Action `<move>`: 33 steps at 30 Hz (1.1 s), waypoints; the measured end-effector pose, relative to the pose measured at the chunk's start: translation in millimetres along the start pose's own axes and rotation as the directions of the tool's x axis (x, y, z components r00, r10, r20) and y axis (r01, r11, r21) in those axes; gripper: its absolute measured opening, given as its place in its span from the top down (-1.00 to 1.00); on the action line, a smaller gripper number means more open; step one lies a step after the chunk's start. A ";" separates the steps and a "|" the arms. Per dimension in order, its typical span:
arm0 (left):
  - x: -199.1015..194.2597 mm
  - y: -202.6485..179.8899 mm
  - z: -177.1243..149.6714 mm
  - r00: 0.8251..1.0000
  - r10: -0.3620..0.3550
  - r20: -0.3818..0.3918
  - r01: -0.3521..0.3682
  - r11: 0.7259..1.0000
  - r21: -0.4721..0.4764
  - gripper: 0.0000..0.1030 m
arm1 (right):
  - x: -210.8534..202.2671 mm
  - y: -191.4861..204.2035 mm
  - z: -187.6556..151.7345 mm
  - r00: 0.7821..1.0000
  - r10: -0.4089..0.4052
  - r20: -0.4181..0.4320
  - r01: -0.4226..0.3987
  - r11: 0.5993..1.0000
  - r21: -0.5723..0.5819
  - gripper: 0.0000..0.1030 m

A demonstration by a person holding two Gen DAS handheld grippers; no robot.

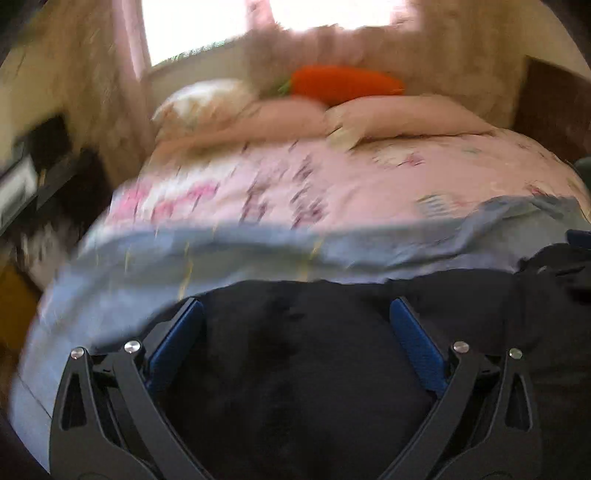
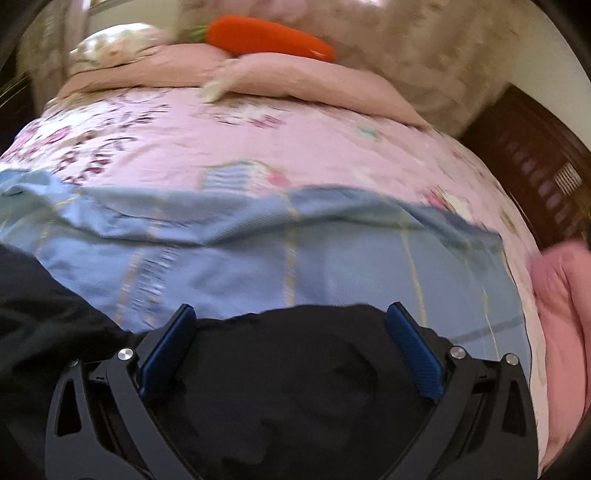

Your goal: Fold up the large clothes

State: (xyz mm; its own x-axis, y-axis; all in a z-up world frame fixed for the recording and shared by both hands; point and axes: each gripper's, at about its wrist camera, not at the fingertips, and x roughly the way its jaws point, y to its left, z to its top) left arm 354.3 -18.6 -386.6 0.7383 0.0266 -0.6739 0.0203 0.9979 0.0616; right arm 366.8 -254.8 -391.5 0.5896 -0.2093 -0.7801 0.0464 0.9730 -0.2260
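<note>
Black garment (image 1: 295,369) lies at the near edge of the bed, on top of a light blue sheet (image 1: 229,254) with thin yellow stripes. In the left wrist view it fills the space between the fingers and runs off to the right; in the right wrist view the same dark cloth (image 2: 295,369) bunches between the fingers and trails away to the left. No brand, label or readable writing shows on it; the pictures are blurred.

The left gripper (image 1: 295,310) stands wide open, its blue pads (image 1: 177,343) spread far apart, with the garment under and between them. Whether the pads touch the cloth cannot be told. The right gripper (image 2: 291,314) is spread just as wide, blue pads (image 2: 168,350) on either side of a hump of the black cloth; nothing is clamped.

Beyond the blue sheet lies a pink patterned bedspread (image 2: 258,136); its print is too smeared to read. At the head of the bed are pink pillows (image 1: 399,114) and an orange carrot-shaped plush (image 2: 269,37) resting on them. A pink cloth (image 2: 561,302) sits at the right edge of the bed in the right wrist view, near dark wooden furniture (image 2: 535,166). A bright window (image 1: 195,26) stands behind the bed.
</note>
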 end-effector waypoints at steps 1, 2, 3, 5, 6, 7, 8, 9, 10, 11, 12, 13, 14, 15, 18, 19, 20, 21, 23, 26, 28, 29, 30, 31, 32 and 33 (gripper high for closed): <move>8.4 20.5 -5.0 0.999 -0.012 -0.036 0.008 0.996 -0.091 -0.96 | 0.0 7.2 6.1 1.000 0.012 0.006 -0.012 1.000 -0.013 -0.97; 12.0 33.5 -8.5 0.999 -0.012 -0.051 0.005 0.991 -0.134 -0.96 | -0.2 14.3 11.8 1.000 0.027 0.013 -0.026 0.999 -0.025 -0.97; 14.7 39.9 -8.8 0.998 -0.004 -0.056 -0.004 0.989 -0.146 -0.96 | 1.1 23.5 18.0 0.999 0.038 0.026 -0.037 0.998 -0.043 -0.97; 18.3 39.3 -9.5 0.998 0.028 -0.049 -0.032 0.994 -0.101 -0.96 | 3.2 37.0 19.8 0.999 0.025 0.038 -0.022 0.997 -0.079 -0.97; 20.8 37.8 -10.0 0.999 0.018 -0.049 -0.022 0.996 -0.089 -0.96 | 8.0 41.5 13.0 0.999 0.011 0.034 -0.008 0.996 -0.089 -0.97; 23.5 37.2 -9.3 0.999 0.008 -0.049 -0.012 0.996 -0.083 -0.96 | 17.0 38.5 4.8 1.000 0.008 -0.001 -0.008 0.998 -0.068 -0.97; 26.2 34.3 -9.2 0.999 -0.005 -0.045 0.002 0.998 -0.069 -0.96 | 24.7 26.4 -1.1 0.999 0.026 -0.037 -0.026 1.000 -0.006 -0.97; 28.9 30.8 -8.4 0.999 -0.015 -0.044 0.012 0.998 -0.058 -0.96 | 27.8 13.7 -5.1 0.998 0.037 -0.047 -0.035 0.998 0.052 -0.97; 33.6 26.9 -7.6 0.999 -0.023 -0.050 0.021 0.999 -0.043 -0.96 | 29.1 0.5 -8.4 0.998 0.047 -0.046 -0.041 0.993 0.115 -0.97; 39.2 23.7 -5.8 0.998 -0.028 -0.059 0.026 0.999 -0.035 -0.96 | 29.9 -9.1 -11.8 0.997 0.055 -0.046 -0.047 0.986 0.160 -0.97; 42.5 22.9 -4.4 0.998 -0.030 -0.063 0.028 0.999 -0.031 -0.96 | 31.2 -11.5 -12.3 0.997 0.061 -0.047 -0.052 0.983 0.173 -0.97; 45.0 21.9 -5.2 0.997 -0.031 -0.066 0.029 0.999 -0.030 -0.96 | 31.8 -11.4 -12.7 0.997 0.062 -0.048 -0.052 0.983 0.175 -0.97; 43.2 22.8 -6.4 0.998 -0.029 -0.063 0.027 0.999 -0.033 -0.96 | 32.5 -9.5 -13.0 0.997 0.057 -0.049 -0.048 0.984 0.169 -0.97; 43.5 22.5 -7.7 0.998 -0.029 -0.057 0.027 0.999 -0.036 -0.96 | 33.4 -6.1 -13.2 0.997 0.050 -0.051 -0.041 0.987 0.157 -0.97; 44.5 22.9 -10.1 0.998 -0.035 -0.056 0.033 0.999 -0.040 -0.96 | 34.3 -6.1 -16.2 0.998 0.042 -0.051 -0.033 0.986 0.162 -0.97; 45.0 22.3 -10.6 0.998 -0.035 -0.057 0.033 0.999 -0.040 -0.96 | 35.3 -6.9 -16.2 0.998 0.040 -0.055 -0.031 0.986 0.164 -0.97; 45.0 22.2 -11.1 0.998 -0.034 -0.059 0.032 0.999 -0.040 -0.96 | 36.1 -6.2 -15.7 0.997 0.036 -0.065 -0.025 0.987 0.159 -0.97; 44.5 21.9 -10.6 0.997 -0.033 -0.067 0.030 0.999 -0.040 -0.96 | 35.6 -4.8 -15.4 0.997 0.024 -0.079 -0.013 0.989 0.146 -0.97; 40.3 19.9 -3.8 0.995 -0.014 -0.100 0.011 1.000 -0.029 -0.96 | 22.5 -2.4 -15.0 0.994 -0.069 -0.083 0.078 0.991 0.106 -0.97; -14.9 21.2 19.1 0.999 0.045 -0.012 -0.045 0.998 -0.041 -0.96 | -35.5 -1.9 -5.9 0.953 -0.295 0.065 0.288 0.952 0.103 -0.97; -54.8 20.1 29.7 0.999 -0.024 0.045 0.026 0.998 -0.055 -0.96 | -107.4 -1.7 -9.1 0.961 -0.162 0.226 0.121 0.976 0.182 -0.97; -67.2 17.8 30.7 0.996 -0.063 0.060 0.067 0.996 -0.057 -0.96 | -125.8 0.8 -13.4 0.960 -0.079 0.270 0.026 0.980 0.196 -0.97; -77.0 12.8 29.4 0.993 -0.100 0.068 0.103 0.993 -0.050 -0.96 | -142.6 10.8 -21.4 0.959 0.017 0.281 -0.072 0.980 0.186 -0.97; -78.2 4.9 25.0 0.992 -0.115 0.049 0.116 0.993 -0.030 -0.96 | -140.4 21.9 -25.3 0.971 0.044 0.234 -0.083 0.984 0.157 -0.97; -72.7 -1.3 19.7 0.994 -0.111 0.017 0.111 0.994 -0.012 -0.96 | -131.4 31.9 -28.6 0.983 0.059 0.171 -0.082 0.988 0.130 -0.97; -59.7 -6.5 10.4 0.993 -0.108 -0.038 0.108 0.994 0.005 -0.96 | -104.8 45.9 -37.7 0.996 0.077 0.042 -0.082 0.991 0.105 -0.97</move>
State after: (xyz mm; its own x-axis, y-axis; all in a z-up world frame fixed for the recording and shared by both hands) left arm 317.1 -27.3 -339.2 0.7057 -0.0786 -0.7042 0.1033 0.9946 -0.0076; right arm 276.8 -191.8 -342.1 0.6247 -0.1290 -0.7701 0.0825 0.9916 -0.0992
